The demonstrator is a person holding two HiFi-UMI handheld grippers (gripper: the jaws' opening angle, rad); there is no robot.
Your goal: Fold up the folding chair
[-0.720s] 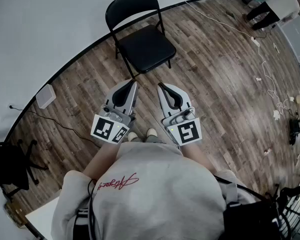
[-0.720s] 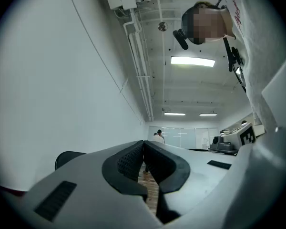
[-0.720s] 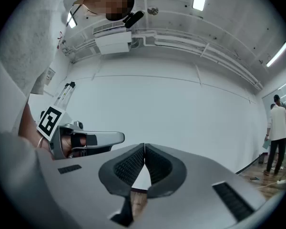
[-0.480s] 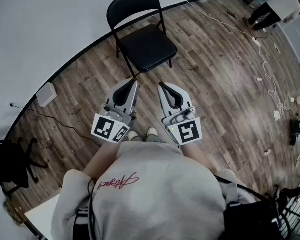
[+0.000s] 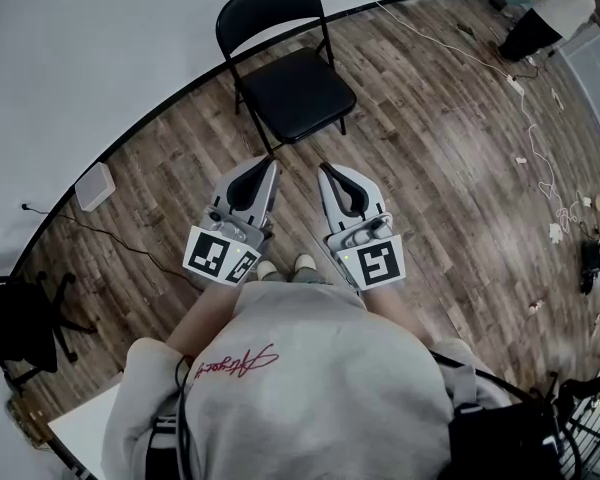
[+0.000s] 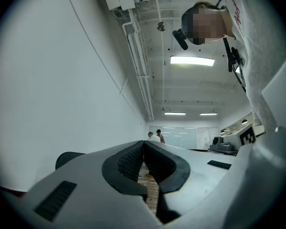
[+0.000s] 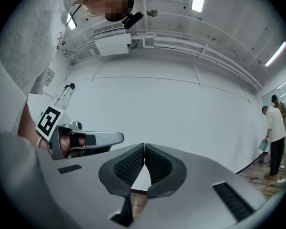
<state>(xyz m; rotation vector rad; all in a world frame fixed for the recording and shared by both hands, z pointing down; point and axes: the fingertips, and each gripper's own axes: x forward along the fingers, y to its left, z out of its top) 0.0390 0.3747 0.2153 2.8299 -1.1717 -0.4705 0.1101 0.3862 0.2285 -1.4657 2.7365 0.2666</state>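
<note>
1. Presently the folding chair [image 5: 290, 83] stands unfolded on the wooden floor [image 5: 430, 168], straight ahead of me. Its black seat is level and its rounded backrest is upright, close to the white wall [image 5: 80, 48].
2. My left gripper [image 5: 269, 165] is pressed together. In the left gripper view the ribbed pads [image 6: 131, 162] meet at the tips and nothing sits between them.
3. My right gripper [image 5: 323, 169] is likewise closed tip to tip, with only a sliver of floor showing through the hollow behind its pads [image 7: 158, 168].
4. I hold the two grippers side by side in front of my grey sweatshirt [image 5: 310, 388], a little apart, both aimed towards the chair. Neither one touches it.
5. In the head view the front edge of the seat lies just beyond the gripper tips, between their two lines of aim.
6. In the left gripper view a dark rounded shape low on the left looks like the chair's backrest; I cannot be sure.
7. A small white box [image 5: 93, 186] sits on the floor against the wall on my left, and a thin black cable [image 5: 110, 243] runs past it.
8. A black office chair [image 5: 20, 333] stands at the far left.
9. Another person [image 5: 545, 8] stands at the far right end of the room, well apart from me, with white cords [image 5: 540, 158] trailing across the boards nearby.
</note>
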